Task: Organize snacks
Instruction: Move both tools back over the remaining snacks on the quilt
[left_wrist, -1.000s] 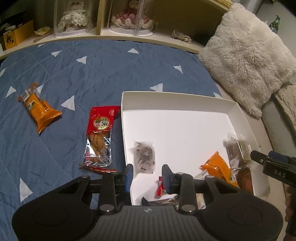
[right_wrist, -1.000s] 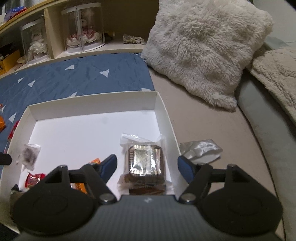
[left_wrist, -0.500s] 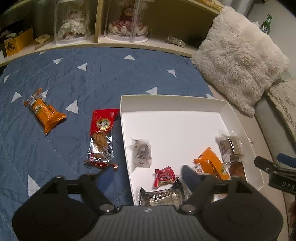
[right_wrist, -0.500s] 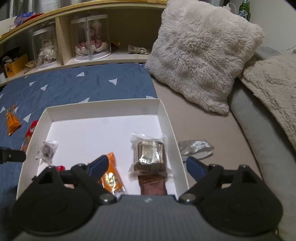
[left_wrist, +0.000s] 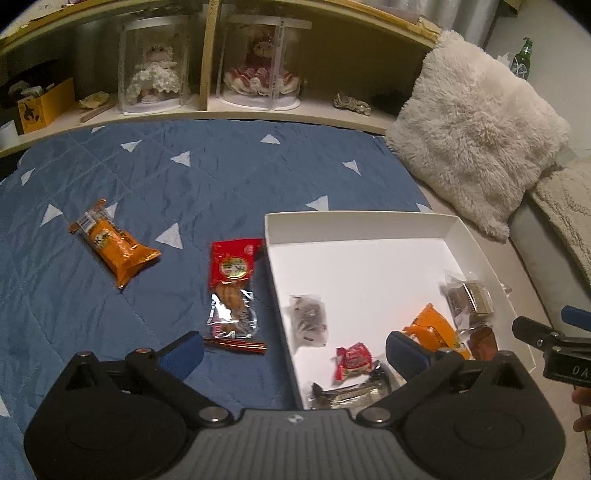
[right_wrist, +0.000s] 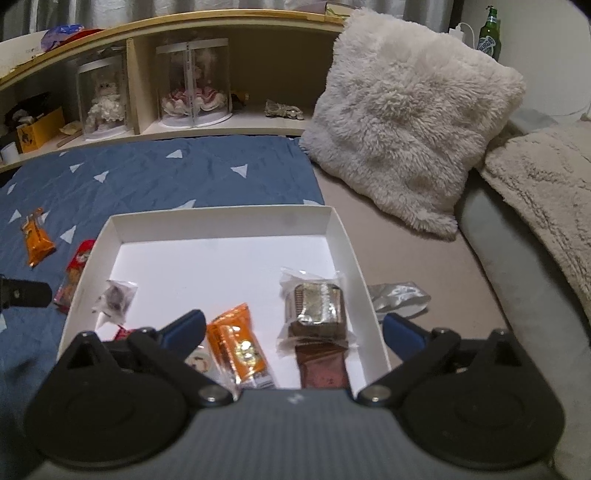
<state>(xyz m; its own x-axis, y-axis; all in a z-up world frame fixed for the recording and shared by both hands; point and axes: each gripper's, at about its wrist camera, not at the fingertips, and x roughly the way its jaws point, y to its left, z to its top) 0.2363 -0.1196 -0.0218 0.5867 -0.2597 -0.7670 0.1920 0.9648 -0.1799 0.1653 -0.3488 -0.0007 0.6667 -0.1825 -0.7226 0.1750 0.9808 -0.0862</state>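
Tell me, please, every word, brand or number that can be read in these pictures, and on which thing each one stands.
"DA", cut off at the picture's edge: on the right gripper, seen from the left wrist.
"BORG", partly readable: on the green bottle.
Red snack packet: round label, too blurred to read.
Orange snack packet: print too small to read.

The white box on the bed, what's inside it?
The white box holds an orange packet, a clear-wrapped brown cake, a small clear bag, a red candy and a dark wrapped bar. The right hand-held gripper hides its near edge.
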